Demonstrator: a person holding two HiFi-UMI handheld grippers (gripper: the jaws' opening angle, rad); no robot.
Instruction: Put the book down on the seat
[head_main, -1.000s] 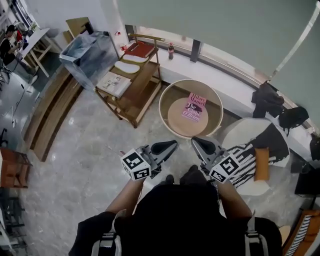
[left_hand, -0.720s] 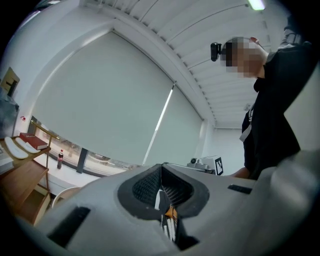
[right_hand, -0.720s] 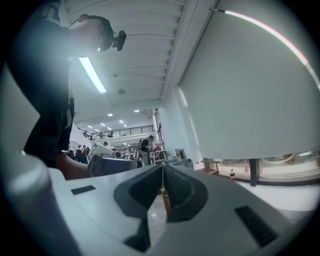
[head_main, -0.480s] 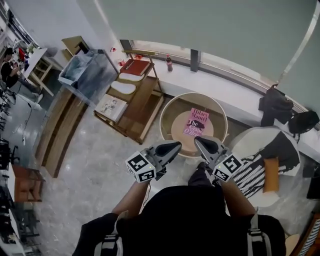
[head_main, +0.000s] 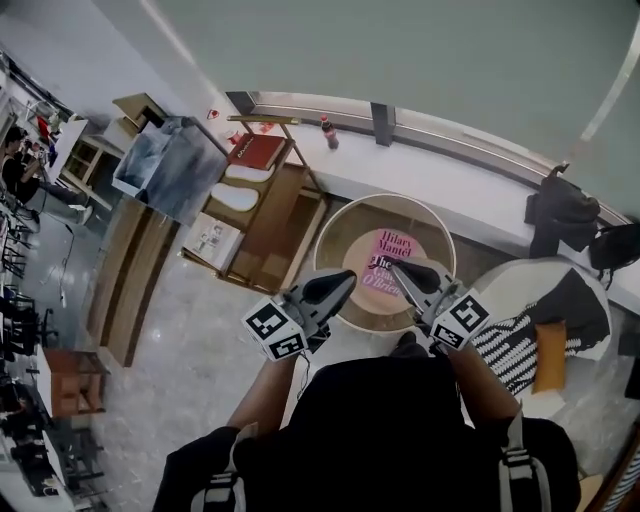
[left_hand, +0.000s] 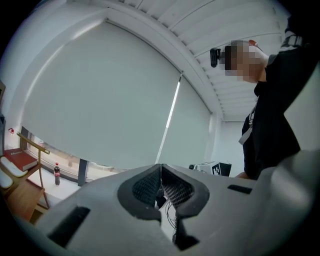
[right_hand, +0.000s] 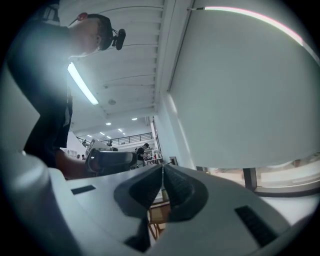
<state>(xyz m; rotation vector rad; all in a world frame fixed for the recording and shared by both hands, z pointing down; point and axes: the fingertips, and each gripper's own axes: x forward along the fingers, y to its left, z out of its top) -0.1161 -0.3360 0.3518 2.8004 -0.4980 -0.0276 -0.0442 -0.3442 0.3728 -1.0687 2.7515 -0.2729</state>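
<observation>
Plainly my left tool (head_main: 348, 277) and right tool (head_main: 396, 266) are both closed tight on nothing, hovering just above the pink book (head_main: 384, 258), which lies flat on the round seat (head_main: 352, 262).

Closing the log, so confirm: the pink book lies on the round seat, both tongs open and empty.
Wrong on one count: both gripper views show the left tongs and right tongs shut. The book lies on the seat, both tongs empty.

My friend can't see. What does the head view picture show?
A pink book lies flat on the seat of a round chair. Close by, a person holds the left gripper and right gripper, both shut and empty.
</observation>
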